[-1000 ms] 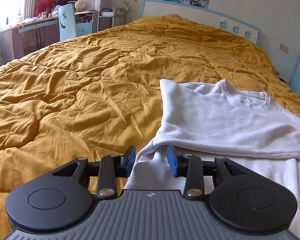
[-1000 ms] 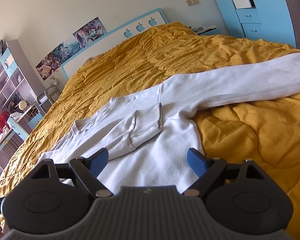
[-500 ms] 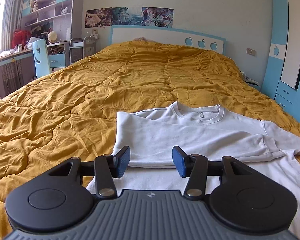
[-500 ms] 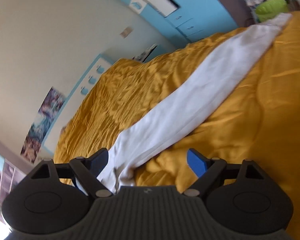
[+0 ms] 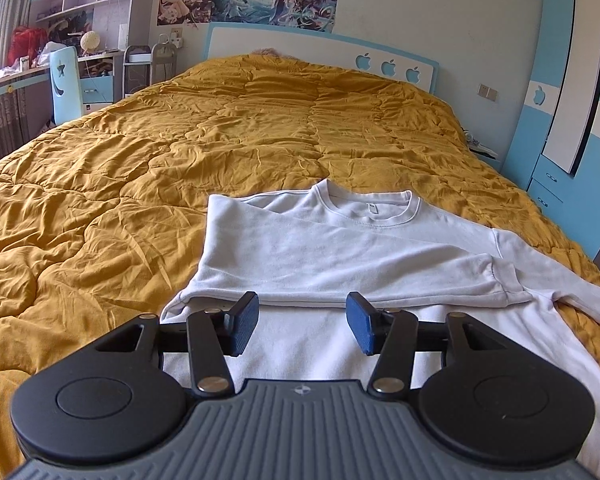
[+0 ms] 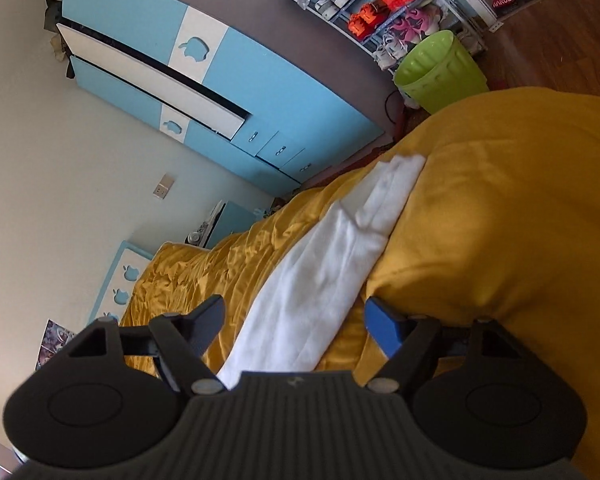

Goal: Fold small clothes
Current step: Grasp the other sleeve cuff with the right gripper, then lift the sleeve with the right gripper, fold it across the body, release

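With the left gripper [image 5: 301,328] spread empty at lower centre above the white sweatshirt [image 5: 340,248], we centre the right gripper [image 6: 294,330], jaws just narrowing yet unclamped, on the outstretched sleeve [image 6: 320,272] mid-frame before pinching.

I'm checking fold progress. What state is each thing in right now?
White sweatshirt: flat on the quilt, one sleeve folded across the chest.
Other sleeve: stretched out straight, unfolded.
Left gripper: open, empty, over the sweatshirt.
Right gripper: open above the outstretched sleeve, jaws just closing somewhat, not gripping.
Wardrobe: doors shut.
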Demonstrator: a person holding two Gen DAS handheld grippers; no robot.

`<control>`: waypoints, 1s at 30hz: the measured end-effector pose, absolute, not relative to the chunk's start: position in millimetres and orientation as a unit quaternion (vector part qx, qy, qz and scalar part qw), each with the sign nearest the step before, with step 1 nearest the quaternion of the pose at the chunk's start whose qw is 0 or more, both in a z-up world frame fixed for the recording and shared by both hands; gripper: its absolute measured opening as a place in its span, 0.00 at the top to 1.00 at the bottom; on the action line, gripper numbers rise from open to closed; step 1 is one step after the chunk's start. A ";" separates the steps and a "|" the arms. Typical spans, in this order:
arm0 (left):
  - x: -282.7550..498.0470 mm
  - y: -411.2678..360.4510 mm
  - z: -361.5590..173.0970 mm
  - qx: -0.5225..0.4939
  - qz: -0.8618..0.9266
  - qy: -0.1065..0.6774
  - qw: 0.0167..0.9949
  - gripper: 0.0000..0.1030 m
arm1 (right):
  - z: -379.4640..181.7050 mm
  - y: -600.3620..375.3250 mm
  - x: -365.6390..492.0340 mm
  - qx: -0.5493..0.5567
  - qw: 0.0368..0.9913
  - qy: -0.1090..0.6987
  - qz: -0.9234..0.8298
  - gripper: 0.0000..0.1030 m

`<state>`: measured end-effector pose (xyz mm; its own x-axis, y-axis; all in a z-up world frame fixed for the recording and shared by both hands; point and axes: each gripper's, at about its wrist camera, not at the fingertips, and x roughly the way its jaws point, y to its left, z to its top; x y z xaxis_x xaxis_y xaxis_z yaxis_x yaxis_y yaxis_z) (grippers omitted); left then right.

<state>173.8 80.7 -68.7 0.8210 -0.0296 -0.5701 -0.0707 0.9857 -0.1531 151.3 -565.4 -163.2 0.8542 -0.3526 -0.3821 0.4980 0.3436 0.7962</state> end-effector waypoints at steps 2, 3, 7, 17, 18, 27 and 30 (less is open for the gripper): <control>174.4 81.3 -70.0 -0.092 0.015 0.308 0.947 0.42 | -165.4 -572.7 155.1 0.510 0.815 0.061 -0.269 0.27; 174.5 81.7 -70.6 -0.094 0.017 0.312 0.945 0.42 | -167.5 -577.0 160.4 0.507 0.816 0.057 -0.273 0.24; 178.1 84.3 -74.8 -0.103 0.028 0.326 0.939 0.42 | -167.8 -583.4 176.0 0.478 0.825 0.061 -0.294 0.23; 183.4 87.3 -96.3 -0.116 0.056 0.378 0.917 0.42 | -171.1 -583.8 175.4 0.442 0.823 0.037 -0.353 0.57; 182.0 87.5 -96.1 -0.112 0.059 0.379 0.917 0.42 | -170.3 -584.3 175.4 0.437 0.827 0.037 -0.352 0.64; 170.8 90.4 -77.7 -0.092 0.074 0.366 0.923 0.42 | -146.5 -589.4 160.7 0.402 0.874 -0.006 -0.271 0.95; 170.1 91.2 -73.2 -0.096 0.076 0.363 0.924 0.42 | -119.6 -583.1 162.8 0.385 0.894 -0.012 -0.229 0.95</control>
